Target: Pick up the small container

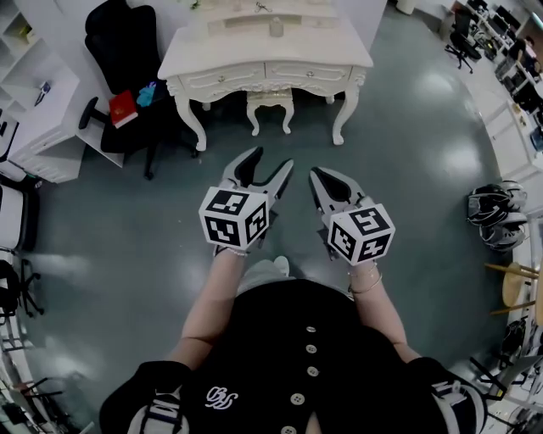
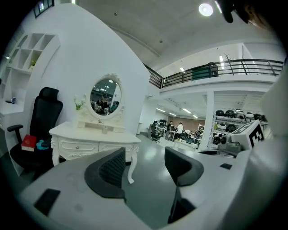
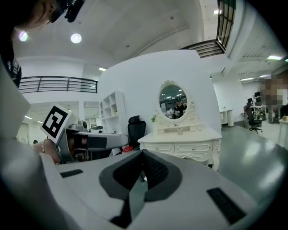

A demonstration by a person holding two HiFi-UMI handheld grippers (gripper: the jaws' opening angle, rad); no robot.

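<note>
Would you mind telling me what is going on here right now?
A person faces a white dressing table, a gripper in each hand. The left gripper is open and empty; the right gripper is shut on nothing. What looks like the small container sits on the tabletop, not yet reached.

upper centre: white dressing table [image 1: 265, 59], matching stool [image 1: 271, 100] tucked beneath | upper left: black office chair [image 1: 127, 42], red book [image 1: 123, 108] on its seat | oval mirror [image 2: 105, 96] atop the table | glossy grey floor [image 1: 407, 169]
</note>
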